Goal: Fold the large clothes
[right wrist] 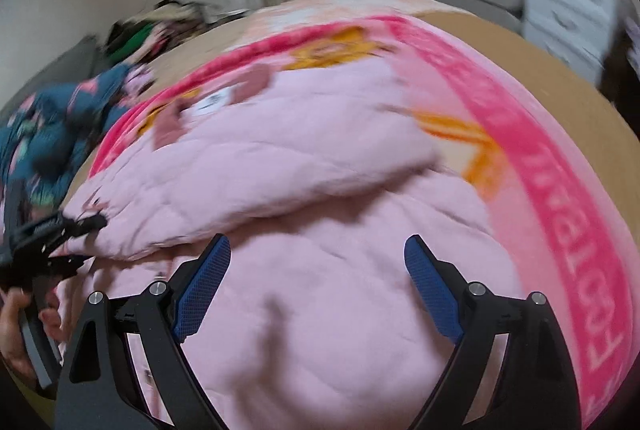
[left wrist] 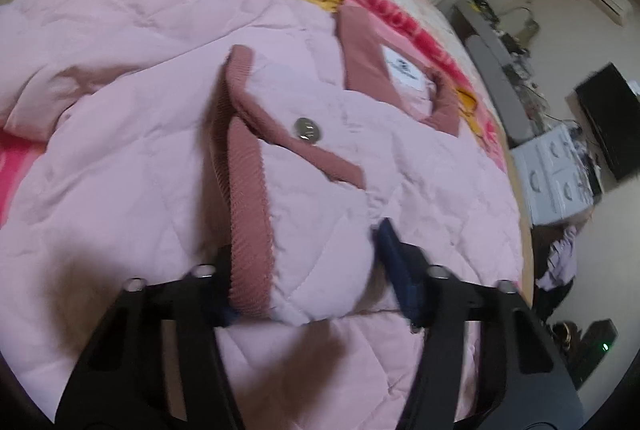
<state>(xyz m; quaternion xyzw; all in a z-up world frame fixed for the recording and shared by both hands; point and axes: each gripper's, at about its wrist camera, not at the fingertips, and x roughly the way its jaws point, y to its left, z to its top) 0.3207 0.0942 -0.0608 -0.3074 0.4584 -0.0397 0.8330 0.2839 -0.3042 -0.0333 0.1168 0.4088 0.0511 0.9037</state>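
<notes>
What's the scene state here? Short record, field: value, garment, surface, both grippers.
garment: pale pink quilted jacket, dusty-rose ribbed trim, snap button, spread out and partly folded over itself
surface: pink printed blanket on a bed
left gripper: closed on a bunched fold of the jacket with the ribbed trim edge in it
right gripper: open, nothing between the jaws, above the jacket
other: dark blue patterned clothing heaped at the bed's left edge in the right wrist view
image quality: right wrist view motion-blurred
</notes>
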